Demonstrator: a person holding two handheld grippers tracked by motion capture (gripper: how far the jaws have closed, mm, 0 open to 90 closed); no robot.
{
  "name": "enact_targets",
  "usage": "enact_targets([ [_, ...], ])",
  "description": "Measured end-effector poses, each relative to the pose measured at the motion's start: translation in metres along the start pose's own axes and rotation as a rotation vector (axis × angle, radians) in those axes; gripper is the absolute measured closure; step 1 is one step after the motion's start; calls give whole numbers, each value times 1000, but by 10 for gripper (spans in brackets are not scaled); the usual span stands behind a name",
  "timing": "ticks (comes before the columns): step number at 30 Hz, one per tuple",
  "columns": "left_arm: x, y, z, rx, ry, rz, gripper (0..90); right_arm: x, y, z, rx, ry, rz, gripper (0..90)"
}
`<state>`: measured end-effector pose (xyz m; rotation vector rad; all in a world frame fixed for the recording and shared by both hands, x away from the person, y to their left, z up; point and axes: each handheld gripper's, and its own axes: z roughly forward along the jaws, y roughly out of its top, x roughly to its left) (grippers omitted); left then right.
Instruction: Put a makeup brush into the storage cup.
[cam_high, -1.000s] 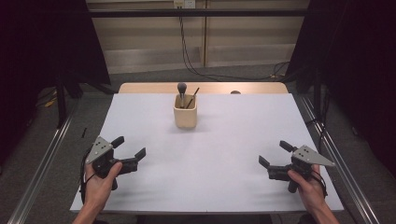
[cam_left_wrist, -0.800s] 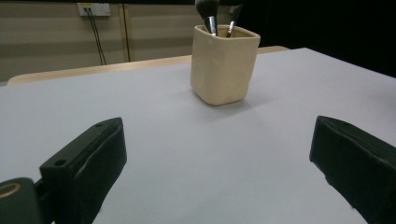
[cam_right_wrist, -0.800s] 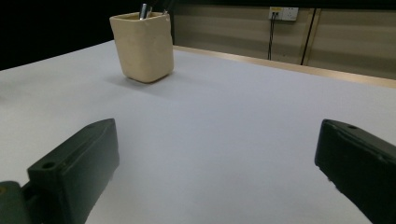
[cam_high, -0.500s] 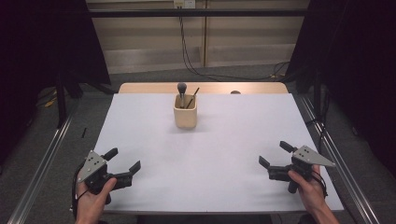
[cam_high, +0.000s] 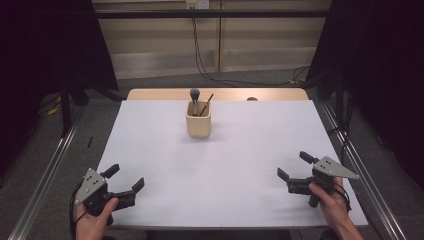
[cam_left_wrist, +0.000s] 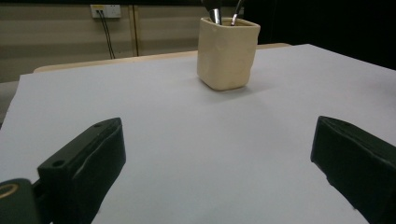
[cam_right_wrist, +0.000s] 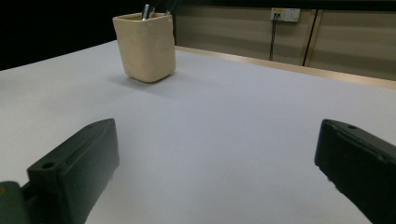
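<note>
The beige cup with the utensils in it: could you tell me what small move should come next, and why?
Probably bring one tool forward toward the beige cup. Both the left tool and the right tool are open, hold nothing and sit near the table's front edge, far from the cup, which stands upright with two utensils inside.

One cup (cam_high: 198, 119), two utensils (cam_high: 194, 94), two hand-held grippers (cam_high: 125, 181).
</note>
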<state>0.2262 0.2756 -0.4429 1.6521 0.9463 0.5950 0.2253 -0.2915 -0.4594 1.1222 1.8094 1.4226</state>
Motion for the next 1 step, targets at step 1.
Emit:
enact_targets([
  [1,0,0,0,6,7,0,32,0,0,0,-1,-1,4,0],
])
